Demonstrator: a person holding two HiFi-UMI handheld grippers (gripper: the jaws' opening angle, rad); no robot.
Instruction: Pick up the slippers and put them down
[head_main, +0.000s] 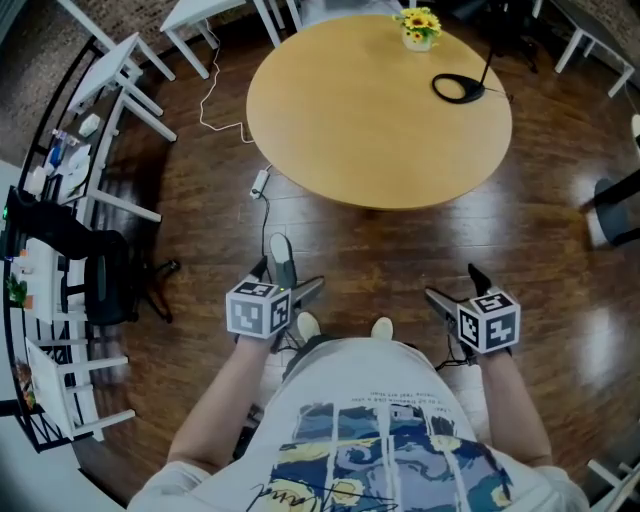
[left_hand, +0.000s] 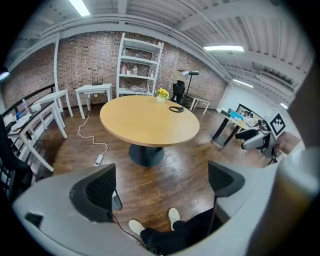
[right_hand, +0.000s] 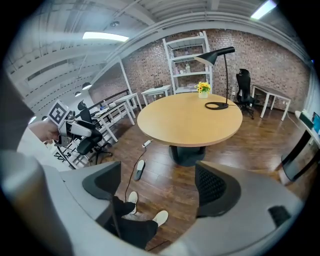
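One grey slipper (head_main: 283, 260) lies on the dark wood floor just ahead of the person's feet. My left gripper (head_main: 290, 278) hovers over it, open and empty. In the left gripper view the slipper (left_hand: 116, 202) peeks out beside the left jaw of this gripper (left_hand: 160, 187). My right gripper (head_main: 455, 285) hangs open to the right, apart from the slipper, holding nothing. From the right gripper (right_hand: 159, 186) view, the slipper (right_hand: 140, 169) lies on the floor to the left of the table base. The person's feet wear white footwear (head_main: 307, 325). I see no second grey slipper.
A round wooden table (head_main: 330, 110) stands ahead, bearing a yellow flower pot (head_main: 418, 28) and a black lamp base (head_main: 457, 88). A white power strip (head_main: 259, 183) with its cable lies on the floor. A black office chair (head_main: 105, 280) and white shelving (head_main: 60, 170) stand at left.
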